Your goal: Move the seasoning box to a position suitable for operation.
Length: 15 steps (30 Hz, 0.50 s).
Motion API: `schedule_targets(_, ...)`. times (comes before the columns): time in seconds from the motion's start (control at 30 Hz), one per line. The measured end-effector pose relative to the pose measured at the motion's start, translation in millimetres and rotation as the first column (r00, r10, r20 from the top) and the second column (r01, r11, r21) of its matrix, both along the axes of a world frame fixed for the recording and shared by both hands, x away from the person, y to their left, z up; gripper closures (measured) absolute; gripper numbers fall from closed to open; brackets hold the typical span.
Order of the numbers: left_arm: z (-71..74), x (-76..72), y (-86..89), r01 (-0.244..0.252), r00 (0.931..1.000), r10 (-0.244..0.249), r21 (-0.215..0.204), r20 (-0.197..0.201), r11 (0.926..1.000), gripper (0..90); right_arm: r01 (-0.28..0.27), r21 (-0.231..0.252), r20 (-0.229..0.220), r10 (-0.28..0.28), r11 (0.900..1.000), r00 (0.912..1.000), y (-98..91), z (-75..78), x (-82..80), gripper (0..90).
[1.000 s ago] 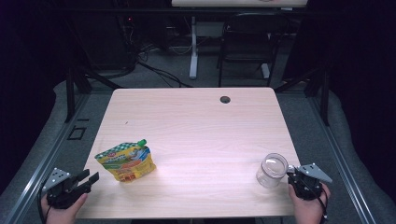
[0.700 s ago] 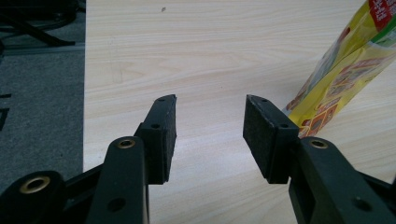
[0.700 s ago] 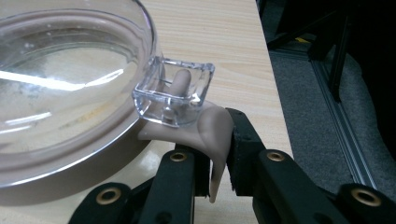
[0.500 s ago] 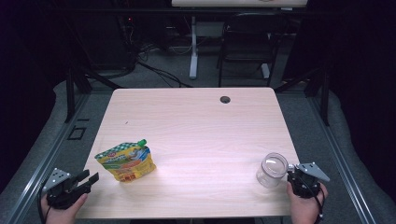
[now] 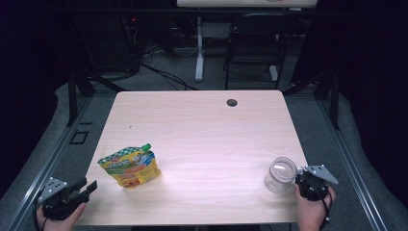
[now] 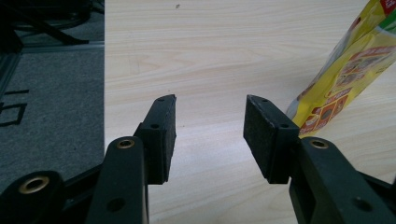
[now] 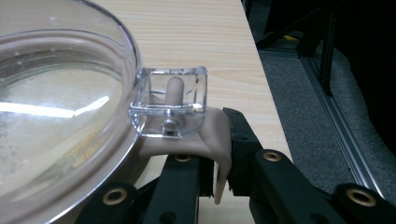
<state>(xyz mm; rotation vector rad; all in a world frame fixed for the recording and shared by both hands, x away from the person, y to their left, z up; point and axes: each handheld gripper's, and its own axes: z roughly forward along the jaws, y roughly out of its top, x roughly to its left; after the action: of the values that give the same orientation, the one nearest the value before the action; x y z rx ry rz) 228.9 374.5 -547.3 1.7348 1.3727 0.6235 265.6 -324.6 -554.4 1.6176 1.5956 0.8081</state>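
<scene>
I count two grippers, one jar and one pouch on one table (image 5: 202,125), whose top is pale wood-grain laminate, smooth and rectangular with rounded corners, with one small dark round hole (image 5: 232,102) near its far edge. My right gripper (image 5: 304,180) sits at the near right corner of the table, and the jar (image 5: 280,174) stands touching it on its left: a clear, round, glossy container with a transparent lid. In the right gripper view the jar (image 7: 56,116) bulges right in front of the jaws, and a clear, boxy plastic latch (image 7: 169,100) on its rim carries a soft beige rubbery tab (image 7: 212,140). The right gripper (image 7: 215,170) has just been closing, and its two black jaws now stand nearly together with that tab pinched between them. My left gripper (image 5: 84,188) rests just off the near left corner of the table, jaws wide apart and gripping nothing; in the left gripper view its flat, matte black pads (image 6: 164,135) frame bare wood. The pouch (image 5: 130,164) stands just ahead and to the right of it, not touching: a crinkly yellow and green printed foil bag with one green cap at its top corner.
</scene>
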Motion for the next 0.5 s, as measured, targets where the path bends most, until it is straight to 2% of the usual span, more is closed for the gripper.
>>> schedule_targets(0.37,-0.6,-8.6,3.6,-0.022,0.9998,0.022,0.007,-0.006,0.9997,54.2,-0.011,0.019,0.012,0.011,0.9998,0.9999,4.8,1.0,8.6,83.7)
schedule_targets(0.4,-0.5,-9.3,4.2,-0.020,0.9998,0.020,0.008,-0.008,0.9998,54.2,-0.030,0.021,0.008,0.030,0.9993,0.9995,7.5,2.5,10.0,83.9)
schedule_targets(0.5,-0.9,-10.4,5.4,-0.025,0.9997,0.025,0.007,-0.006,0.9997,54.2,-0.043,0.022,0.016,0.043,0.9988,0.9990,11.4,4.3,11.1,84.2)
